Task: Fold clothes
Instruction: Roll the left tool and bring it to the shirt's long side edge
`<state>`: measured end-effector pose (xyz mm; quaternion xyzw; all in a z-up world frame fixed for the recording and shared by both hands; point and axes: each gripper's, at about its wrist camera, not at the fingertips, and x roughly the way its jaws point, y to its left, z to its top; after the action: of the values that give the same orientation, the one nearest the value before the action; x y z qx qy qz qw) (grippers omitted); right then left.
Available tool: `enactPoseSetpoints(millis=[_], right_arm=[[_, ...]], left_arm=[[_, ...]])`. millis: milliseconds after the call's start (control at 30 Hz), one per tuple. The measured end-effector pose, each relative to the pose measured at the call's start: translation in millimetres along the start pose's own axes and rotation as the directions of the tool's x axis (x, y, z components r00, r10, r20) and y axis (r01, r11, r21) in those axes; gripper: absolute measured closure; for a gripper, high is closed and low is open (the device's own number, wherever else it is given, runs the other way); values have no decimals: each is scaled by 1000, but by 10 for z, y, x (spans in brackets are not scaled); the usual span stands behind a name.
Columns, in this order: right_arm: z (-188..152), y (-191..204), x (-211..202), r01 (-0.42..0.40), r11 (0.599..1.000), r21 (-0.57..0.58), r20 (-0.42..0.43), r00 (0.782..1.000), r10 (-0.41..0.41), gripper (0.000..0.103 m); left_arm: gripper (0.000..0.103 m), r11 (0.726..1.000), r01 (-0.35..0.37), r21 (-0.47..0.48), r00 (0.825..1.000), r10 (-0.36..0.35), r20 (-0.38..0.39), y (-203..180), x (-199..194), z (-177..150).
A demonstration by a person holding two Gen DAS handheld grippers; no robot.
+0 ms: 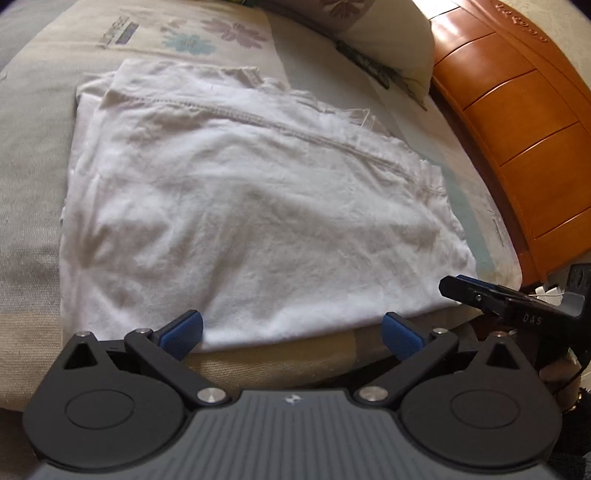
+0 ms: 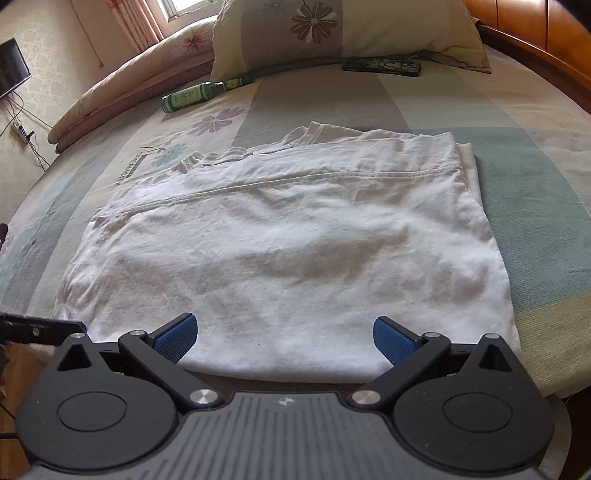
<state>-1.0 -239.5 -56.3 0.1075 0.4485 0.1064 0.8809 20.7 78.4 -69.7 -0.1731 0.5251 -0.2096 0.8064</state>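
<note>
– So where's the garment?
– White shirt (image 2: 280,251), folded flat, centre of frame on the striped floral bed sheet (image 2: 535,192).
– Left gripper (image 1: 292,334)?
– Bottom centre, blue fingers (image 1: 184,332) spread wide, nothing held, at the shirt's near edge.
– Right gripper (image 2: 283,339)?
– Same, spread and empty.
– Background?
– Pillow (image 2: 347,29) top centre, green bottle (image 2: 195,95) upper left, wooden headboard (image 1: 517,122) upper right of the left view.

White letters "DAS" on the black right gripper (image 1: 480,295) at the left wrist view's edge.
</note>
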Motion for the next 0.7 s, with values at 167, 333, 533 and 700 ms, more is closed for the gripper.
enactPoseSetpoints(millis=[167, 333, 533, 700], right_arm=[[7, -59, -40, 11, 1000, 14, 9, 1000, -11, 0], [1, -39, -55, 12, 1000, 11, 11, 1000, -13, 0], [-5, -22, -98, 2, 1000, 8, 18, 1000, -2, 0], [8, -32, -149, -16, 1000, 7, 35, 999, 16, 0]], left_arm=[[1, 996, -36, 82, 996, 30, 81, -47, -278, 91], [1, 993, -97, 66, 987, 88, 135, 88, -328, 444], [1, 986, -145, 78, 988, 140, 66, 184, -8, 532], [1, 987, -138, 79, 986, 130, 103, 208, -98, 437]])
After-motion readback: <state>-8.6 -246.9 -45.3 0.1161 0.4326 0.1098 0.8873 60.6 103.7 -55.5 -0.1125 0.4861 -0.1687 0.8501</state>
